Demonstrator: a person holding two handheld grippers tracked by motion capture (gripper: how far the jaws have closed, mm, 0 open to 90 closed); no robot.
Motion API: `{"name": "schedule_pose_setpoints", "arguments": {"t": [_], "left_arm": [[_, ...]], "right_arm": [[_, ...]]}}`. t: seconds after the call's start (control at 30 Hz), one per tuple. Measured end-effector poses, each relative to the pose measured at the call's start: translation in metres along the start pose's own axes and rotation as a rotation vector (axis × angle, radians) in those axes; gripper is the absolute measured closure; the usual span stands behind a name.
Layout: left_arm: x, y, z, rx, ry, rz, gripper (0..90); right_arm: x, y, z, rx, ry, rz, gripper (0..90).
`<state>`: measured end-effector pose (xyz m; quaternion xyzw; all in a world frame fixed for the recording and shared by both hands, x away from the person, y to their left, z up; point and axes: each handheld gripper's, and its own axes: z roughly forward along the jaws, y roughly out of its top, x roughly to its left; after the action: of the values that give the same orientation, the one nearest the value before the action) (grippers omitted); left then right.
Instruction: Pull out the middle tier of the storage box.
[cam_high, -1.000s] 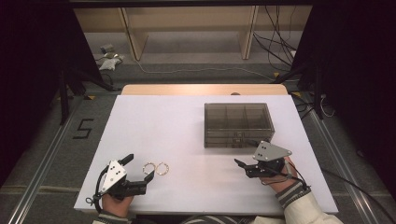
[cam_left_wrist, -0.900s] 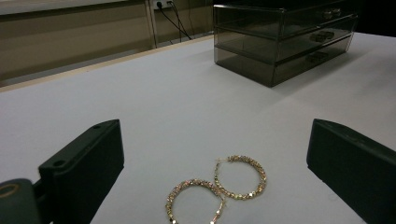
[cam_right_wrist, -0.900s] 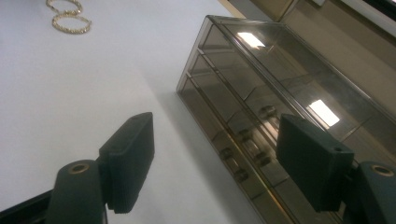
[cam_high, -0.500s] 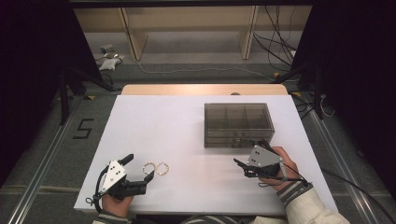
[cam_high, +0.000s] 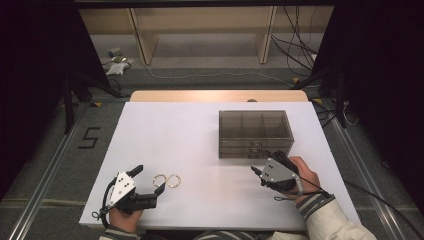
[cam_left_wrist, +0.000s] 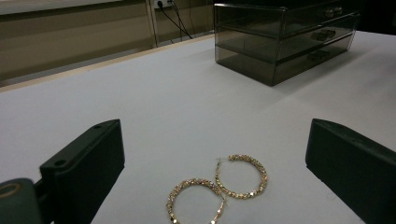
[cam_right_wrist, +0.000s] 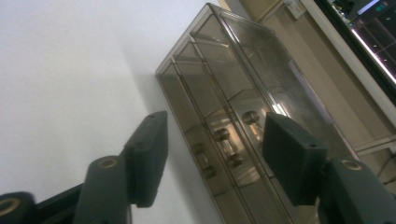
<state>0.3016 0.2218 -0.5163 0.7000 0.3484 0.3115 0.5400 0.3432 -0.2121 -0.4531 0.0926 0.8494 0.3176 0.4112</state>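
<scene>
The white table (cam_high: 200, 135) took up most of the high view, its far edge a strip of bare wood. Toward its right half sat the smoked, see-through drawer box (cam_high: 255, 132), three drawer tiers stacked behind its front, each with a small knob (cam_right_wrist: 222, 135); I saw the knobs through the right gripper view, framed between that gripper's jaws.

My right gripper (cam_high: 264, 165) sat in the person's hand just off the box's near front face, tilted on its side and aimed at the drawers. Its jaws had just been closing and stood about half spread, nothing between the pads; the knobs lay beyond them, untouched as far as I could tell.

My left gripper (cam_high: 149, 181) rested at the near left of the table, well apart from the box. Jaws wide apart, holding nothing.

Two gold hoop earrings (cam_left_wrist: 240, 176) lay flat on the table just ahead of the left jaws, side by side and touching or nearly so, their rims studded. In the high view they sat just right of the left gripper's tips, clear of both pads.
</scene>
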Motion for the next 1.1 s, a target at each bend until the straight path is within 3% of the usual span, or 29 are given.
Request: {"name": "schedule_pose_setpoints", "arguments": {"t": [0.17,0.2,0.3,0.33,0.73,1.1], "left_arm": [[0.0,0.0,0.0,0.0,0.001,0.001,4.3],[0.0,0.0,0.0,0.0,0.002,0.001,4.3],[0.0,0.0,0.0,0.001,0.002,0.0,4.4],[0.0,0.0,0.0,-0.001,0.004,-0.002,4.4],[0.0,0.0,0.0,0.003,0.005,0.003,4.9],[0.0,0.0,0.0,0.005,0.013,0.004,5.6]], "right_arm": [[0.003,0.0,0.001,0.013,-0.027,-0.035,46.4],[0.004,-0.001,0.003,0.021,-0.052,-0.069,47.6],[0.006,-0.001,0.004,0.036,-0.078,-0.09,48.6],[0.009,-0.002,0.006,0.048,-0.107,-0.13,49.5],[0.023,-0.001,0.017,0.119,-0.19,-0.268,52.7],[0.028,-0.004,0.023,0.147,-0.223,-0.315,53.2]]}}
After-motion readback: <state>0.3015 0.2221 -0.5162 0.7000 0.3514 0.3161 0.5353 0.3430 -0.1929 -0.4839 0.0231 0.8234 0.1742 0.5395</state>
